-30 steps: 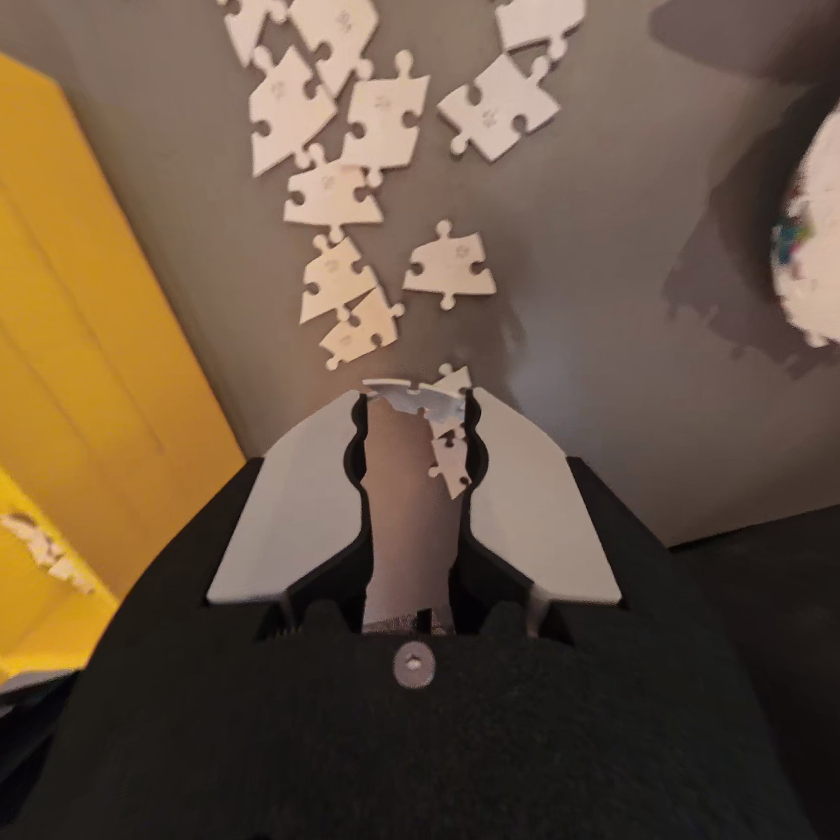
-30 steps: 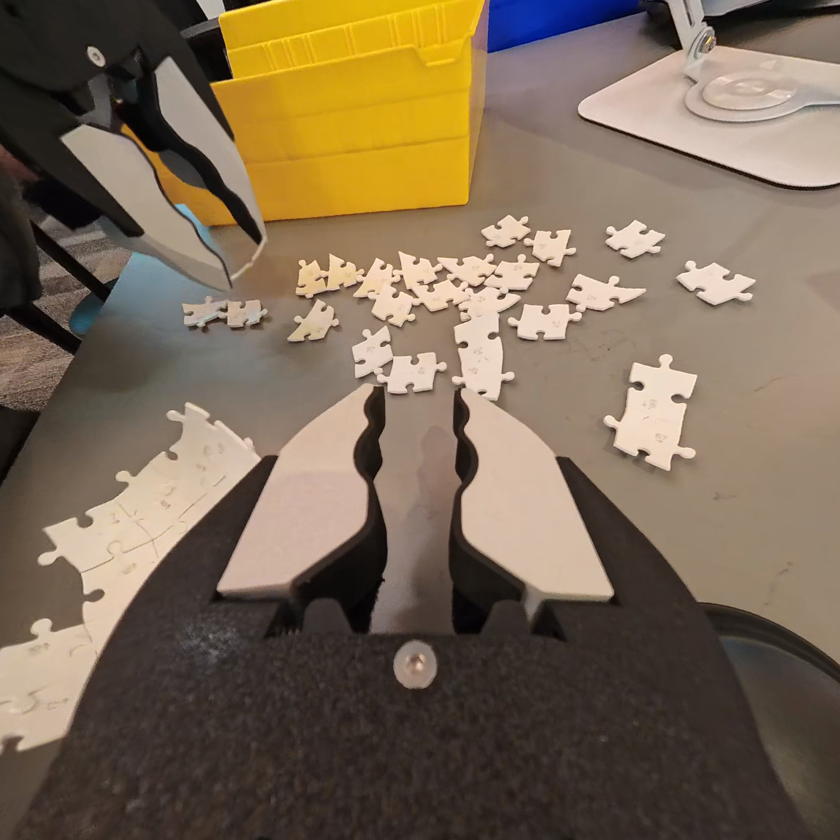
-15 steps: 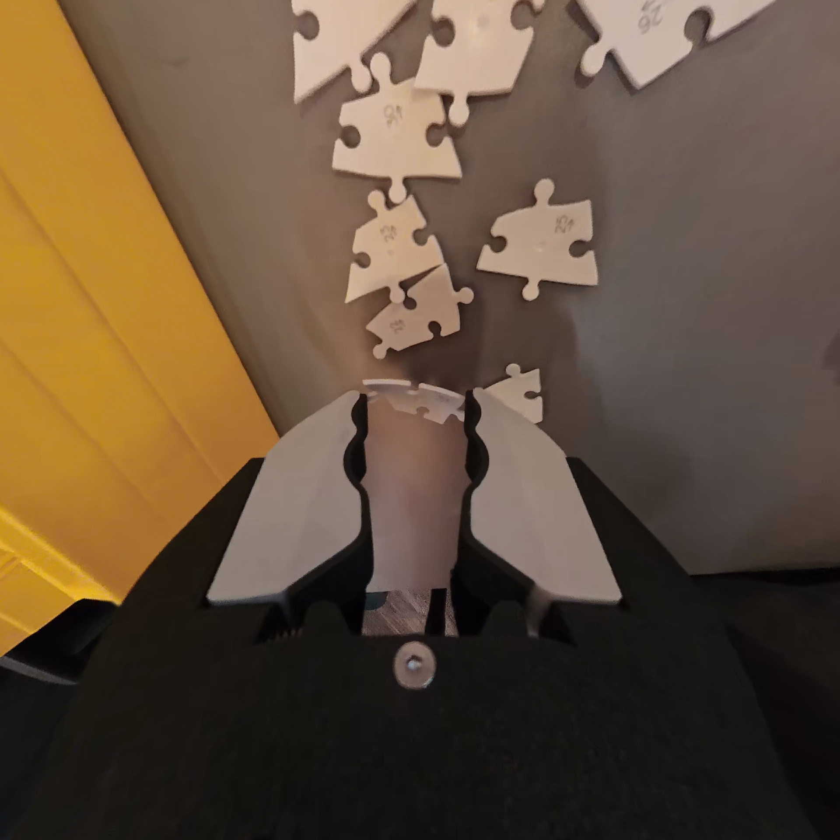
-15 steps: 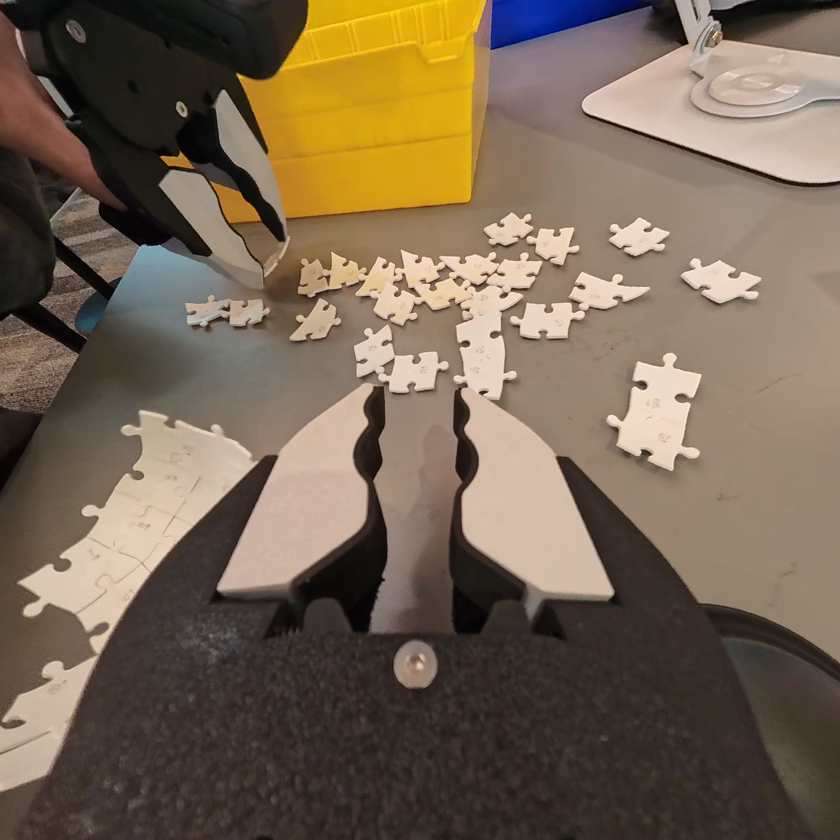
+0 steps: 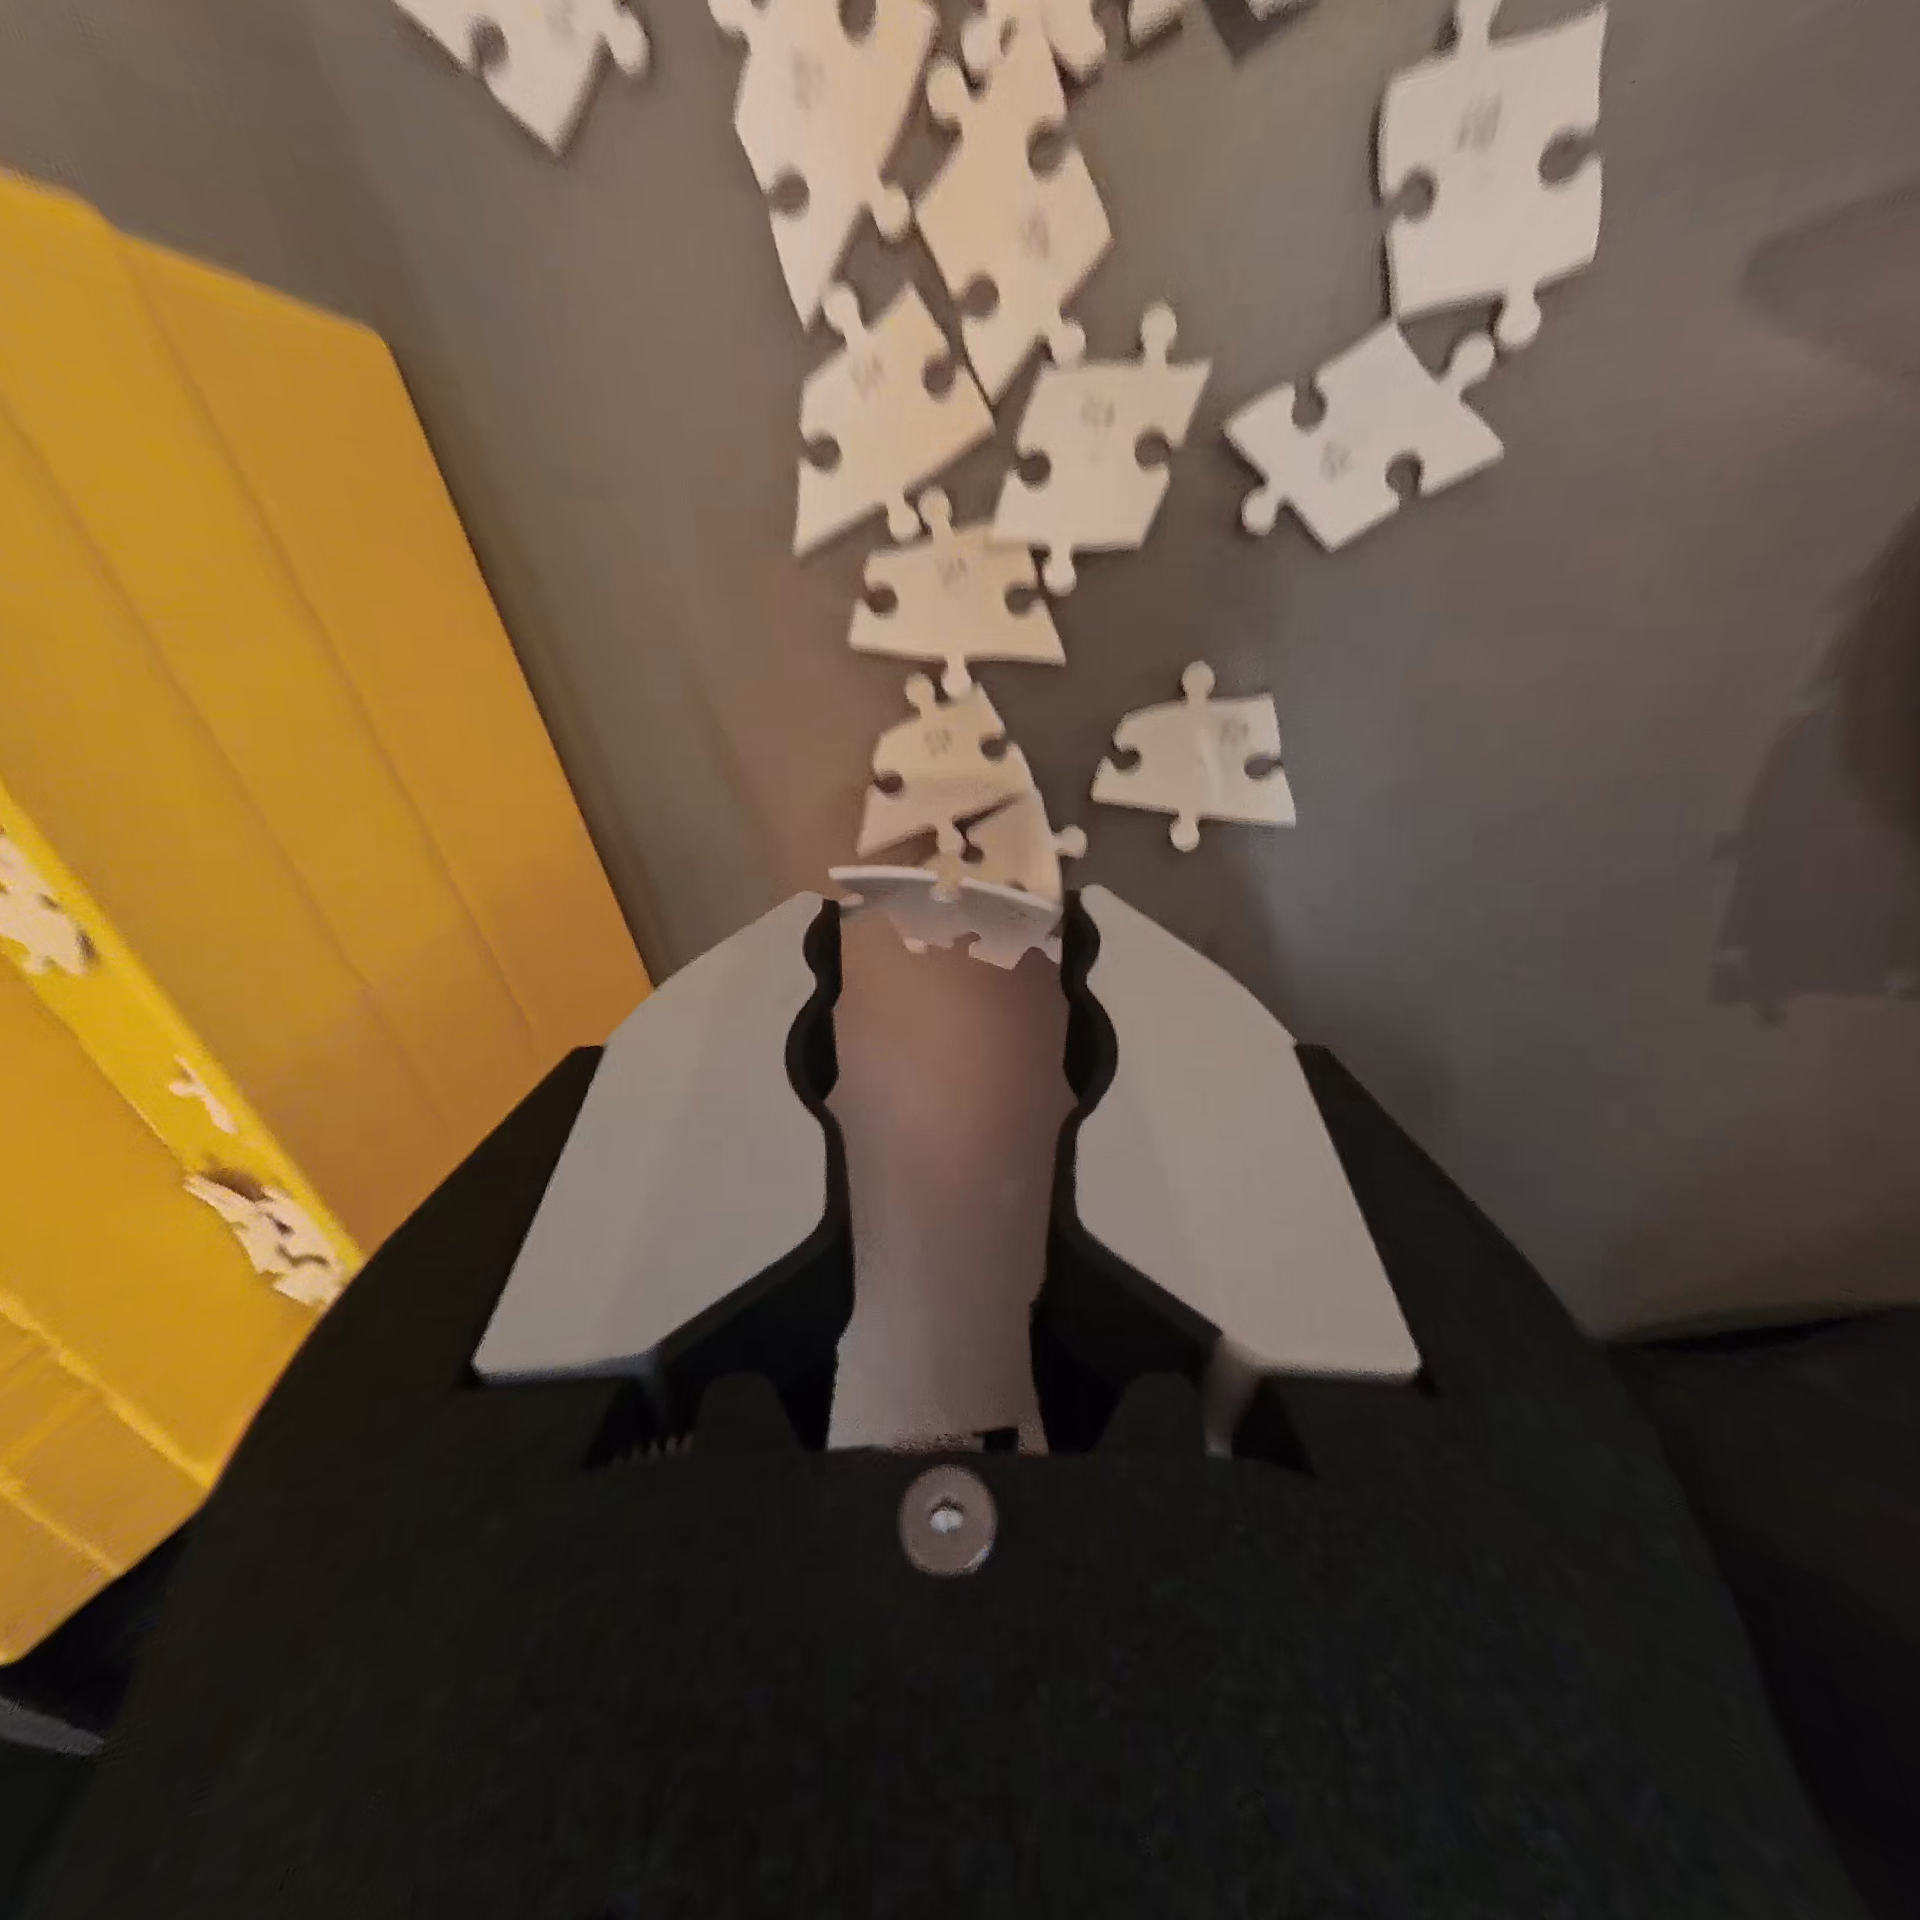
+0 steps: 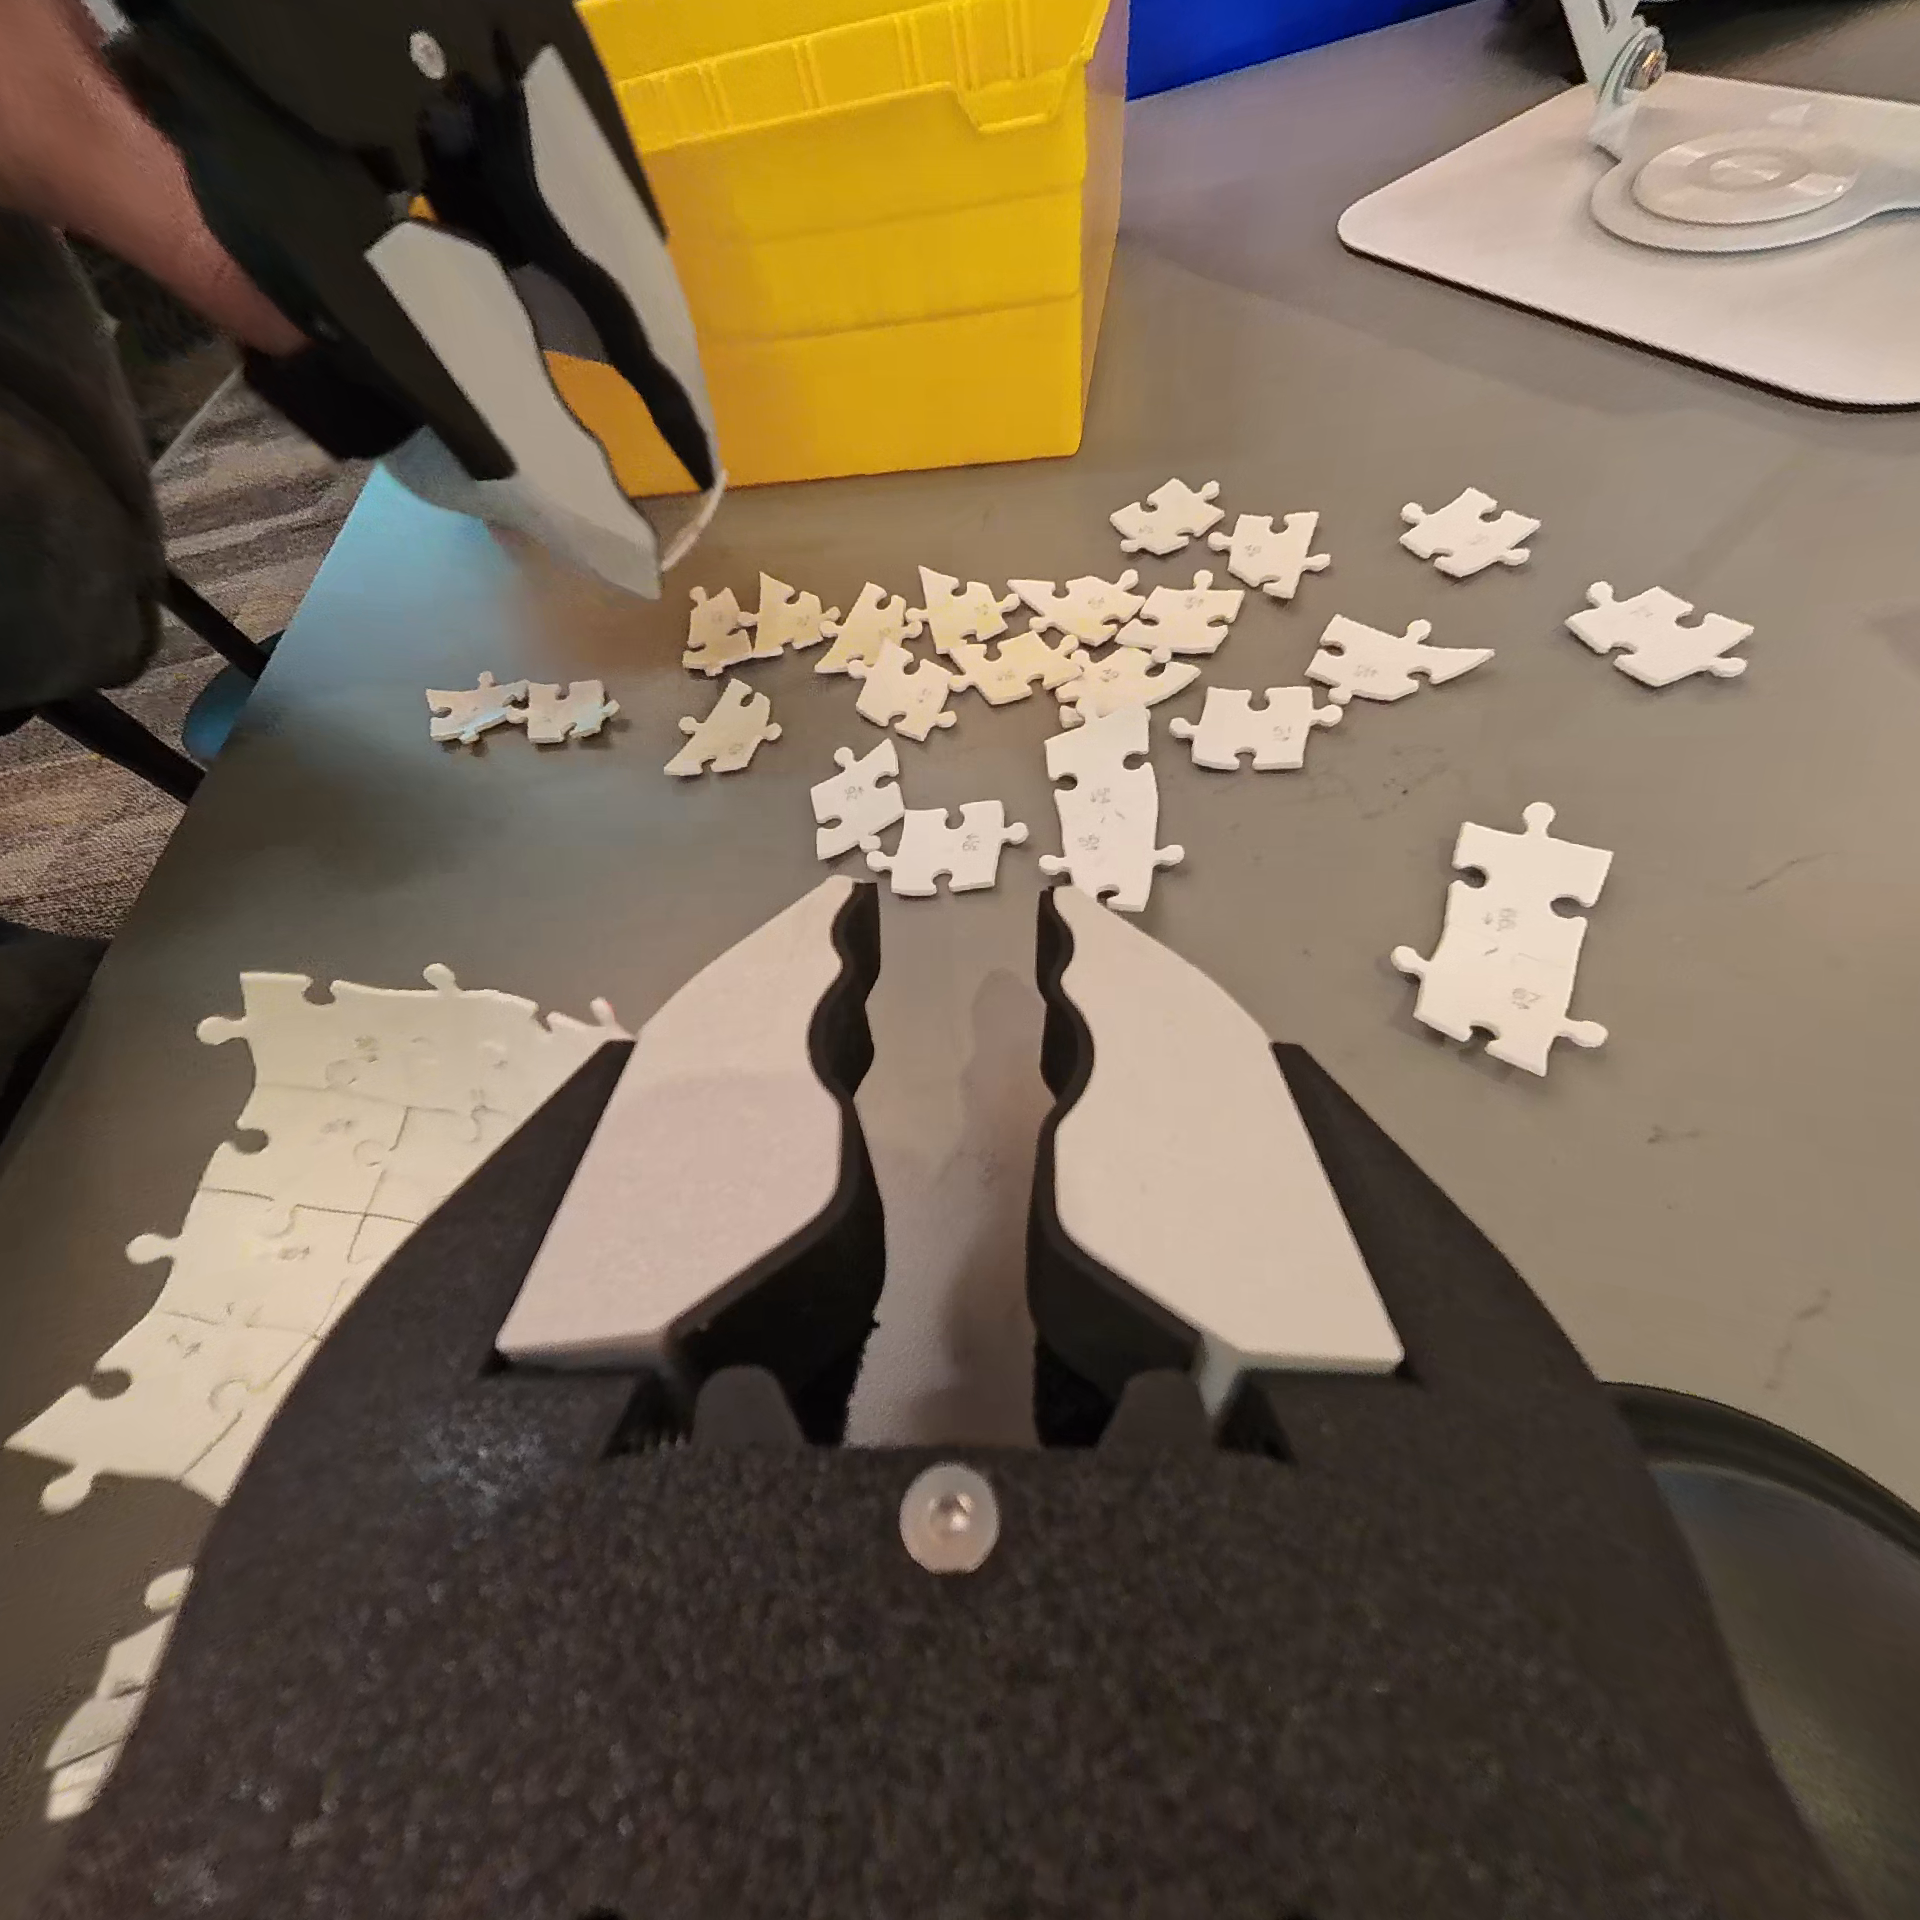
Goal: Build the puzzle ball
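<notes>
My left gripper (image 5: 951, 914) is shut on a curved white puzzle piece (image 5: 956, 904), held at its fingertips above the grey table (image 5: 1455, 935). In the right wrist view the left gripper (image 6: 675, 530) hangs over the left end of the scattered white loose pieces (image 6: 997, 655), next to the yellow bin. My right gripper (image 6: 956, 904) is open and empty, low over the table just before the pieces. A curved, assembled section of the puzzle ball (image 6: 312, 1143) lies at its left, partly hidden by the gripper body.
A yellow bin (image 6: 862, 260) stands behind the pieces, with a few pieces inside it (image 5: 260, 1226). A white flat stand base (image 6: 1662, 229) sits at the back right. A dark round object (image 6: 1787, 1527) is at the near right. A two-piece strip (image 6: 1507, 935) lies right of my gripper. There is about 15 centimetres between the tips of the two grippers.
The left gripper has carried its piece to the right, from the table's left edge to beside the yellow bin. It dipped close to the table, then rose. The right gripper has barely moved.
</notes>
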Motion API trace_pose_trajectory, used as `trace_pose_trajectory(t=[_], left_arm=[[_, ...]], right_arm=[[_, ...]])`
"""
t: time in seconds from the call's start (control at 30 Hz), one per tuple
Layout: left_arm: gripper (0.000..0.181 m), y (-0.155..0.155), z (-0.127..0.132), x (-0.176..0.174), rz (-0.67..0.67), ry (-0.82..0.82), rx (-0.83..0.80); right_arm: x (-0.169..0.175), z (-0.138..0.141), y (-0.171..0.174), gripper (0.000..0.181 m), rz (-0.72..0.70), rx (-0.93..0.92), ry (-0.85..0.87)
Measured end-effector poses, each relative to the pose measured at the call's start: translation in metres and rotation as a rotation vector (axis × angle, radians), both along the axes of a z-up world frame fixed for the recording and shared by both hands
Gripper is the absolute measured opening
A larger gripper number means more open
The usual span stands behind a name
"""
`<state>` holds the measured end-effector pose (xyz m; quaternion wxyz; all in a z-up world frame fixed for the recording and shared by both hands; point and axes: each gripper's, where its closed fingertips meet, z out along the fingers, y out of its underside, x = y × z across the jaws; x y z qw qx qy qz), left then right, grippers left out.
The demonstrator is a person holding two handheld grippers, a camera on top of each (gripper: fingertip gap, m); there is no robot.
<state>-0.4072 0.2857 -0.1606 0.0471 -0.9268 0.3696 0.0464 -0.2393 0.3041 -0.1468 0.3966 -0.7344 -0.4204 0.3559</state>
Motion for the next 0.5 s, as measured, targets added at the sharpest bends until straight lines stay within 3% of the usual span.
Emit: trace_pose_trajectory(t=[0.23, 0.5], left_arm=[[0.04, 0.033, -0.017, 0.016, -0.023, 0.029, -0.039], [0.04, 0.019, -0.029, 0.001, -0.001, 0.064, -0.086]], right_arm=[[0.0, 0.001, 0.0, 0.028, 0.0, 0.003, 0.002], [0.0, 0.001, -0.001, 0.029, 0.005, -0.004, 0.007]])
